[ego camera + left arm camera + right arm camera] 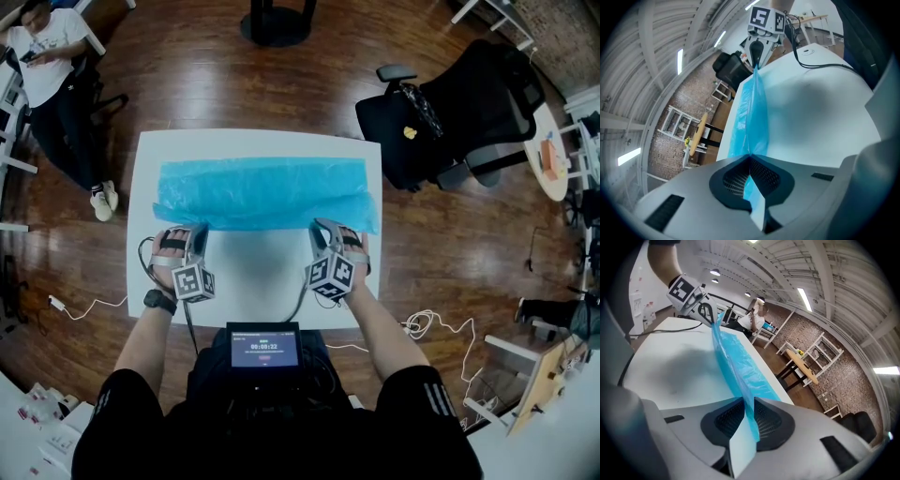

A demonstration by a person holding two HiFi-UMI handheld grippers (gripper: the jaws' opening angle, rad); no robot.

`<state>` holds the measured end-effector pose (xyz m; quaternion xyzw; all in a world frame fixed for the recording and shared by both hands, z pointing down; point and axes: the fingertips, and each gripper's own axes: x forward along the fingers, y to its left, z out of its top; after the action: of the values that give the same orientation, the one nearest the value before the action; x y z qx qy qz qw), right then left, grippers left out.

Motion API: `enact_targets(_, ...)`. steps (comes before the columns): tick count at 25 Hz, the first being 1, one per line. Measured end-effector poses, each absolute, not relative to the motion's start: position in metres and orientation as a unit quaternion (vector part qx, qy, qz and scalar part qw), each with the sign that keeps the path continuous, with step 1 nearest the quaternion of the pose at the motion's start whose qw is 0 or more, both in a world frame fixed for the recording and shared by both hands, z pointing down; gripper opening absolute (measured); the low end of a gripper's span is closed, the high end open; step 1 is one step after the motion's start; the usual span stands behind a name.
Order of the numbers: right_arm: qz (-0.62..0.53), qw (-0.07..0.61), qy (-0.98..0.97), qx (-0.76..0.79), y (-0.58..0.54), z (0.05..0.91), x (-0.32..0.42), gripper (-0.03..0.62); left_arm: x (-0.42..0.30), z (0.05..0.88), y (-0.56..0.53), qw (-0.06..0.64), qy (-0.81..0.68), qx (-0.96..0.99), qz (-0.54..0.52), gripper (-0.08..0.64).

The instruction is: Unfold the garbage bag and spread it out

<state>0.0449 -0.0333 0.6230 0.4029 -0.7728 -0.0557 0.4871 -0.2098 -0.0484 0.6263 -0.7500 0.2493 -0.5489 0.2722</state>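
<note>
Bag [262,192] of crinkly blue film, pinched by left fingers [736,180] (right fingers [771,420] ajar)

- We look from the head steeply down and from well above on the white table [258,281], with the left gripper [192,232] and right gripper [323,228] below the frame's centre.
- Our left gripper view sits close behind its own jaws at the bottom edge. It faces along the blue bag [750,112] to the right gripper [756,63] at top centre.
- Our right gripper view faces back the opposite way, with the left gripper [712,317] at upper left.
- All three views share bag and table.
</note>
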Motion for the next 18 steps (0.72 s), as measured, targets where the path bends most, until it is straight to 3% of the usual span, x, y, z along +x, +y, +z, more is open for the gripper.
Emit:
enact_targets(8, -0.029, 0.397, -0.794, 0.459, -0.046, 0.549, 0.054, 0.11, -0.201, 0.627, -0.047, 0.283, 0.24, -0.754, -0.542, 0.006)
enact_targets(18, 0.073, 0.429, -0.801, 0.412, -0.021, 0.576, 0.057, 0.23, -0.201, 0.632, -0.042, 0.286, 0.229, -0.748, -0.553, 0.006)
